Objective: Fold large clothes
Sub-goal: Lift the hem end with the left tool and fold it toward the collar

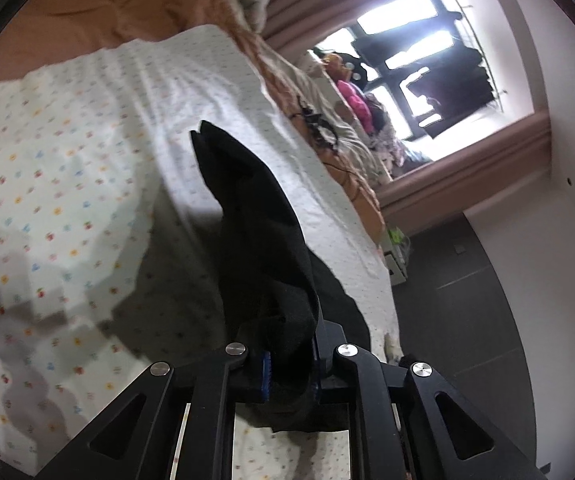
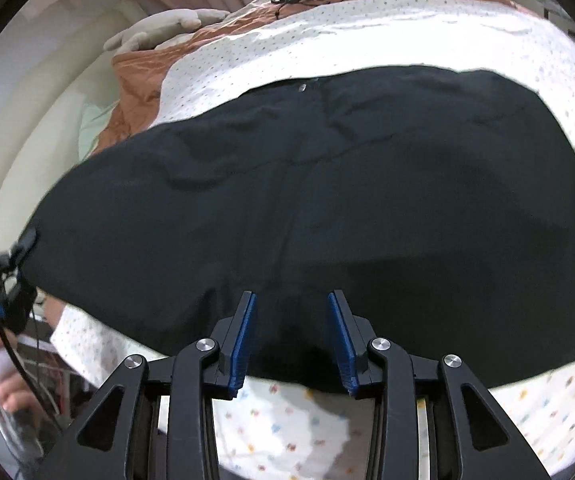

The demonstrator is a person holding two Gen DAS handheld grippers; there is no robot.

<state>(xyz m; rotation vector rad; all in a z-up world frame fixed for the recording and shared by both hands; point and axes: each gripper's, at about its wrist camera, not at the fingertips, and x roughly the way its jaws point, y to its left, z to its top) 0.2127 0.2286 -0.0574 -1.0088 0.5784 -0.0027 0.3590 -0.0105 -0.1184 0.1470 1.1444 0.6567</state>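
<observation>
**Black garment spread on the printed sheet, one corner pinched**

Left wrist view: the left gripper (image 1: 287,364) has its blue-padded fingers (image 1: 265,376) closed tight on a bunched fold of the large black fabric garment (image 1: 255,216), which rises from the jaws in a narrow peak. Beneath the garment lies the white bed sheet with small coloured prints (image 1: 67,168). Beyond the sheet an orange quilted blanket (image 1: 87,4) shows, and a bright window (image 1: 415,64) stands past the sheet's far edge.

Right wrist view: the right gripper (image 2: 291,340) stands with jaws wide apart, blue pads (image 2: 243,340) on either side of the garment's (image 2: 327,184) near edge, gripping nothing. The garment lies flat across the sheet (image 2: 327,36). A pale grey glove (image 2: 159,32) rests on the blanket (image 2: 139,76) beyond the sheet.
</observation>
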